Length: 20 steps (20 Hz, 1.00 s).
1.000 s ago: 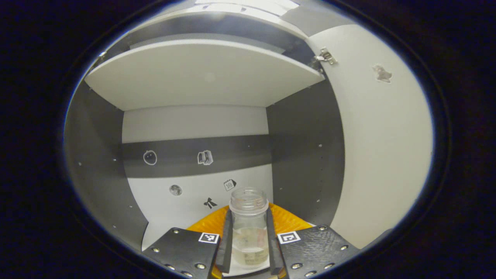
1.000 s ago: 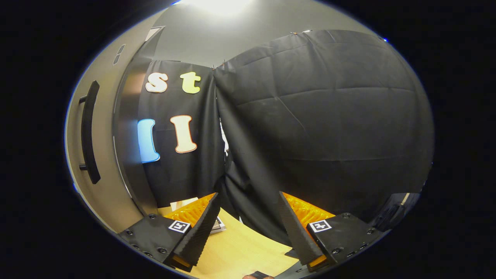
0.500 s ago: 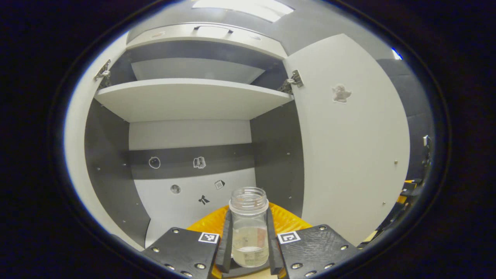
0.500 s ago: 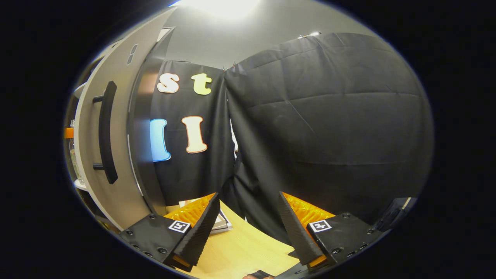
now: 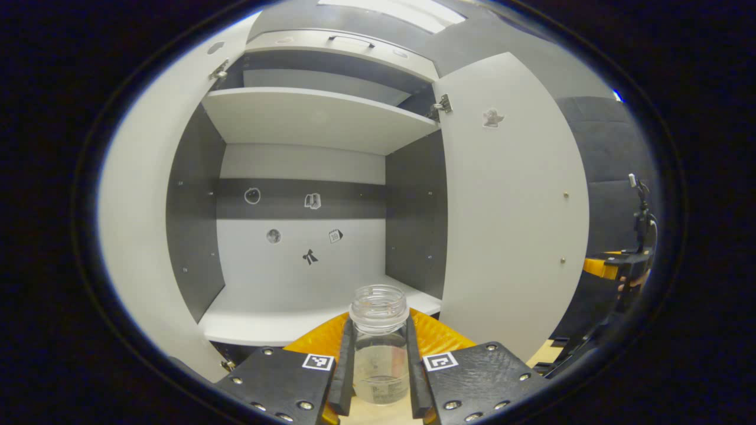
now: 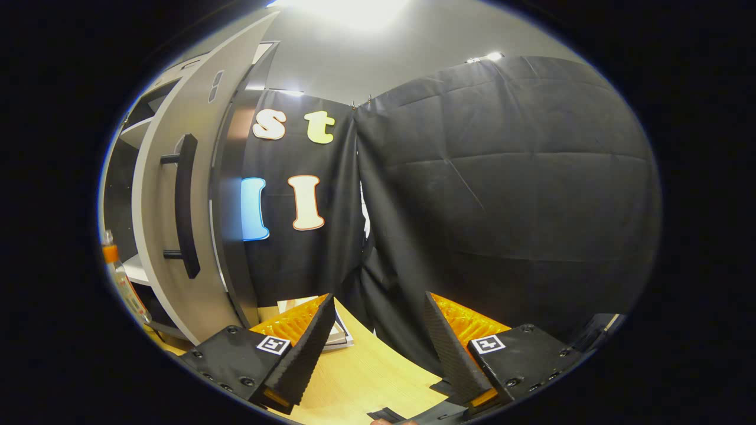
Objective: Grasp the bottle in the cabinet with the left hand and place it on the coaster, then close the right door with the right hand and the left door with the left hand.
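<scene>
In the left gripper view, the left tool [image 5: 378, 378] is seen clenched on the clear, uncapped bottle [image 5: 379, 345] at 6 o'clock, both fingers pressed to its sides. The bottle is held upright, outside the cabinet [image 5: 298, 236], whose bare lower shelf [image 5: 283, 313] lies beyond at 12 o'clock. The right door [image 5: 508, 218] stands open at 2 o'clock. In the right gripper view, the right tool [image 6: 378, 348] is spread wide over the wooden surface [image 6: 366, 378], nothing held; the door handle [image 6: 184, 206] is seen at 9 o'clock.

Black cloth [image 6: 502, 195] hangs as the booth's wall, a grey wall [image 6: 378, 65] above it lit brightly from overhead, perhaps by ceiling lamps. A wooden tabletop [image 6: 366, 378] lies below.
</scene>
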Tool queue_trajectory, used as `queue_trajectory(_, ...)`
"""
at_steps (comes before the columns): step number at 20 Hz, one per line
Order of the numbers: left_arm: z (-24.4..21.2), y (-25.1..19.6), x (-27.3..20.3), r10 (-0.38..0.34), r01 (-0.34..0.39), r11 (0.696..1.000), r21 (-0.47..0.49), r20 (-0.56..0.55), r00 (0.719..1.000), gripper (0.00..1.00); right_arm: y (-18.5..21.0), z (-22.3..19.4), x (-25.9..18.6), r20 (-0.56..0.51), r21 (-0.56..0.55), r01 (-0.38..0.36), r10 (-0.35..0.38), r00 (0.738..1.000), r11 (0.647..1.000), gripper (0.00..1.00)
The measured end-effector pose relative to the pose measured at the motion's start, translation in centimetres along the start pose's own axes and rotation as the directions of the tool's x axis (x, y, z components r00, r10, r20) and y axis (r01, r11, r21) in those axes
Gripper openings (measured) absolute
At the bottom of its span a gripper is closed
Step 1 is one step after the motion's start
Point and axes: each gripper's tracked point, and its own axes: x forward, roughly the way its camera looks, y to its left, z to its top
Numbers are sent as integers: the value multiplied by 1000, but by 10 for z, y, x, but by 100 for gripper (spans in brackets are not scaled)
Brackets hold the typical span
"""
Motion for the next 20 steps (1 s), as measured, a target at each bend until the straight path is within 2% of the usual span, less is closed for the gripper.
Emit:
queue_trajectory(2, -25, -3, -9, -2, 2, 1000, -5, -16, 1000, 39, 1, 5, -6, 1, -4, -15, 15, 1000, 1000, 95)
queue_trajectory(6, -78, -17, -23, -38, 36, 998, -45, -54, 998, 41, -6, 9, -19, -5, -45, -12, 12, 1000, 999, 95)
queue_trajectory(8, -104, -26, -29, -58, 53, 996, -70, -76, 995, 41, -9, 9, -28, -16, -28, -6, 6, 1000, 1000, 95)
queue_trajectory(9, -117, -32, -32, -70, 63, 995, -79, -87, 994, 40, -10, 8, -31, -22, -15, 0, 0, 1000, 1000, 92)
queue_trajectory(11, -142, -43, -37, -85, 75, 994, -83, -117, 990, 40, -14, 9, -38, -24, 10, 17, -16, 1000, 1000, 92)
queue_trajectory(12, -155, -49, -39, -91, 80, 993, -84, -135, 987, 40, -15, 10, -41, -22, 17, 24, -24, 999, 1000, 95)
queue_trajectory(15, -196, -58, -44, -81, 65, 994, -84, -201, 976, 39, -19, 13, -50, -10, 29, 37, -37, 999, 999, 95)
queue_trajectory(17, -215, -63, -46, -78, 66, 996, -59, -214, 974, 40, -21, 15, -57, -6, 33, 46, -45, 999, 998, 95)
queue_trajectory(20, -235, -74, -50, -83, 68, 995, -74, -225, 971, 40, -22, 13, -68, -13, 38, 57, -57, 998, 998, 95)
